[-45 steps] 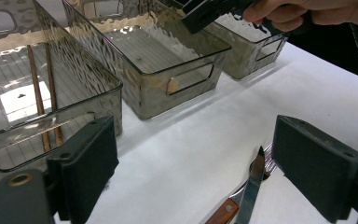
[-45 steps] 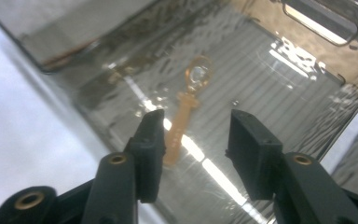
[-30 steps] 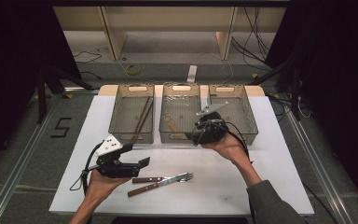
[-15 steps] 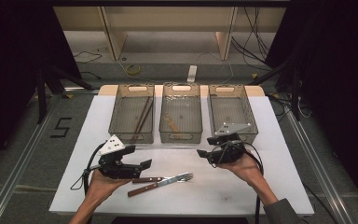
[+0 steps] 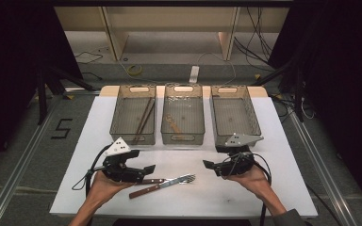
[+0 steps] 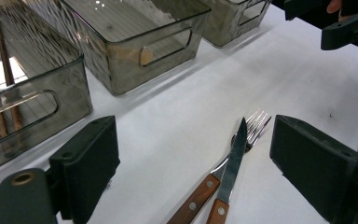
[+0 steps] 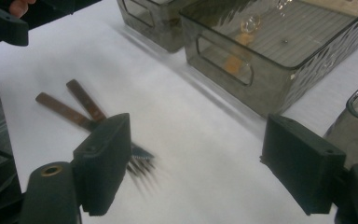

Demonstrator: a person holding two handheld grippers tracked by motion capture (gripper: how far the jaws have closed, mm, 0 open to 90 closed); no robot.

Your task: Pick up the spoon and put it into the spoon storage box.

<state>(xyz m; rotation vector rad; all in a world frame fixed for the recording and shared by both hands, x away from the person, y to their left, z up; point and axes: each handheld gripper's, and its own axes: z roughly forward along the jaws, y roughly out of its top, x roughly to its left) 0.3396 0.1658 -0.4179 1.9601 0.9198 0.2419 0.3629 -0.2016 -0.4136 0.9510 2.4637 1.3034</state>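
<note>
At the near left of the white tabletop [image 5: 283, 141], the left tongs [image 5: 147, 168] rest low in the person's left hand [image 5: 104, 187], pointing toward the middle. Their jaws stand wide apart with nothing between the pads; in the left gripper view bare tabletop lies between them, and the cutlery lies just ahead. That cutlery is a wooden-handled knife [image 6: 229, 173] laid across a wooden-handled fork [image 6: 254, 127], the two touching and their handles toward the left tongs. In the high view the pair lies on the near middle of the tabletop, just beside the left tongs' tips. Behind them three clear bins stand in a row: the left bin [image 5: 119, 126] holds long dark sticks, the middle bin [image 5: 183, 138] holds a small utensil, and the right bin [image 5: 234, 136] is well apart from the cutlery. At the near right, the right tongs [image 5: 209, 165] point left toward the fork's tines. Their jaws have just been opening and now stand wide, gripping nothing; in the right gripper view one pad partly hides the blurred fork.
</note>
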